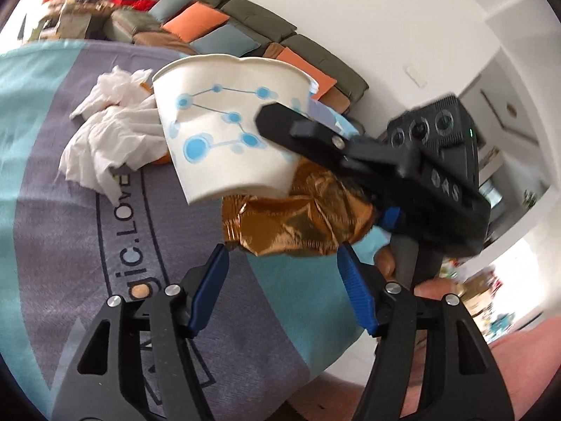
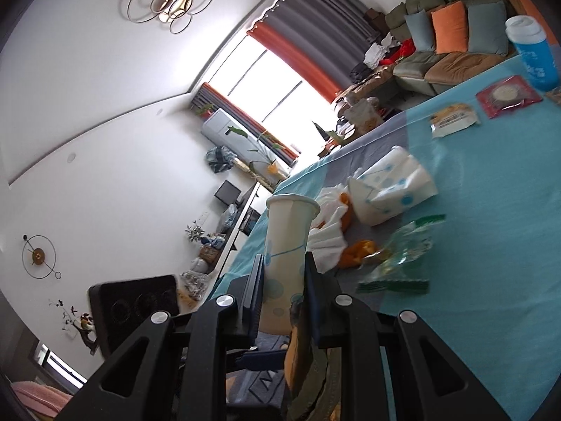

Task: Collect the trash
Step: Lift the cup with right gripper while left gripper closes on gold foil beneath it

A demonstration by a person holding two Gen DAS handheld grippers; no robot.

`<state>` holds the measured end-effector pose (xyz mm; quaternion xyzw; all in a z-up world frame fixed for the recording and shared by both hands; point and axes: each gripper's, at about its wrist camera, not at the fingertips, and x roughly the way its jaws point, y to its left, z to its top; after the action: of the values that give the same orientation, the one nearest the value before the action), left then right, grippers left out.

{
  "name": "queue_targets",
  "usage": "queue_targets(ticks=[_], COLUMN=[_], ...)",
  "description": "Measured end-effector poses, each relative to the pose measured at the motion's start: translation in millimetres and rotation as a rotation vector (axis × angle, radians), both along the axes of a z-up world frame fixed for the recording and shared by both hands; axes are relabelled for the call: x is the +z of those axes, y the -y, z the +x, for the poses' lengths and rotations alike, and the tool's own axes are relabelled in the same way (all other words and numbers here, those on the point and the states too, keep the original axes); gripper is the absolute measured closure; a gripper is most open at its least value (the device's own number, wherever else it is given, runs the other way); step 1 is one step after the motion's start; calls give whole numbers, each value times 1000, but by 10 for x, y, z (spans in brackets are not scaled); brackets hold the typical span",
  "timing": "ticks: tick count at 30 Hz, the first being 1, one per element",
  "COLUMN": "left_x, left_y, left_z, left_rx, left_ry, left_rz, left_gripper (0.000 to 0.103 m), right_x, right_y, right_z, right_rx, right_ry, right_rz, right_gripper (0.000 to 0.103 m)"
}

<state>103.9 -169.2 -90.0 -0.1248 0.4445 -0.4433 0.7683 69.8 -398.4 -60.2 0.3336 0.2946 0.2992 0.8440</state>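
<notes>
My right gripper (image 2: 282,263) is shut on a white paper cup with blue dots (image 2: 285,245), squashing its sides; the cup is held above the table. In the left wrist view that same cup (image 1: 224,133) hangs tilted, with one black finger (image 1: 301,129) of the right gripper across its side. Just under it lies a crumpled gold foil wrapper (image 1: 294,224). My left gripper (image 1: 283,251) stands open, its blue pads on either side of the foil's near edge. A second dotted cup (image 2: 392,189) lies on its side on the cloth.
A teal and grey tablecloth (image 2: 491,245) covers the table. On it lie crumpled white tissue (image 1: 105,133), orange peel (image 2: 361,251), a clear plastic bag with green print (image 2: 403,256), two snack packets (image 2: 455,119) and a blue bottle (image 2: 533,56). A sofa (image 2: 448,59) stands behind.
</notes>
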Motion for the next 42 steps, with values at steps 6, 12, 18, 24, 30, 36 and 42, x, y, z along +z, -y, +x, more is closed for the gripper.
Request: queue_targets(ticks=[6,12,18,24,30,36,42], left_x=[-176,-205,-187,-151,-146,-116,-39], left_y=[-99,-213,-326,-227,-214,-97,-65], left_z=[173,200,184,199,194,193,165], left_rx=[23,66,101,48,7,-15,10], left_ry=[-98,-80,-31,-70,-76,-57,-39], left_rz=[-52,-36,12,-10,-69,-89,-86], left_gripper=[58,94,102,58,42,62,77], right_x=[-48,-35,-91,-52,12,10,30], right_y=[-53,15,139,142,52,16,36], right_z=[63,71,46,33,27,29,40], right_rx=[34,25,-7,-14,15,41,37], right_ry=[-2,2,-10,6,22,19,21], right_rz=[34,51,61,83,90,111,106], right_gripper=[83,83,83,83,83,83,83])
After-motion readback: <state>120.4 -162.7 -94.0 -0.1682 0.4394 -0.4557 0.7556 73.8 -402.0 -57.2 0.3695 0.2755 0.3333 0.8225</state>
